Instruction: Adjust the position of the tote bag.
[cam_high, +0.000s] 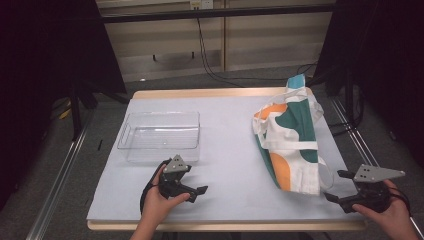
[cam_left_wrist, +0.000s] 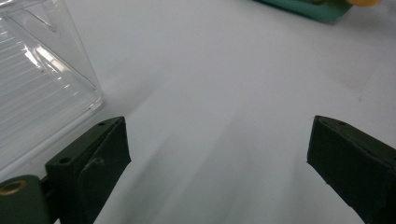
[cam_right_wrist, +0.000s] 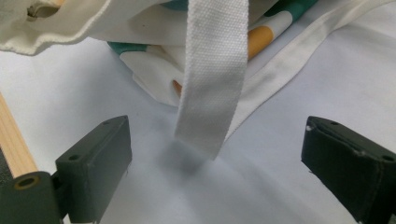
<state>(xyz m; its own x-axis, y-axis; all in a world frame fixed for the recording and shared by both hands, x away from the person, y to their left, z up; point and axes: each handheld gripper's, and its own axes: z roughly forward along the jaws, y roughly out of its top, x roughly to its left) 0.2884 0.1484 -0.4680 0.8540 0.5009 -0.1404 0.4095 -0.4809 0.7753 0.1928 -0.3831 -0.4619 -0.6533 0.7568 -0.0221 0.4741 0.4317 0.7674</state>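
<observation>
The tote bag (cam_high: 290, 140) lies on the right half of the tabletop (cam_high: 225, 165), its length running from the far right corner toward the near right edge; I see white cloth with teal and orange patches. Its mouth end faces my right gripper (cam_high: 339, 187), which sits at the near right corner, held from below by a hand (cam_high: 392, 212). In the right gripper view the jaws are spread wide with nothing between the pads, and one white strap (cam_right_wrist: 215, 79) hangs down in the gap ahead of them, its loose end just above the table cover; I cannot tell whether it touches. A second strap (cam_right_wrist: 299, 60) lies flat on the cover, running off toward the upper right. The bag's top is cut off by the frame there, so I cannot make out what is inside; a small tan shape at the upper left corner is too cropped to name. A strip of bare wood shows at the left, the table's edge.

My left gripper (cam_high: 192, 182) rests near the near edge, left of centre, just in front of the clear plastic bin (cam_high: 160, 135). Its jaws also stand wide apart, empty. In the left gripper view the bin's corner (cam_left_wrist: 56, 79) is close by on the left, and a sliver of the bag is barely visible at the top.
</observation>
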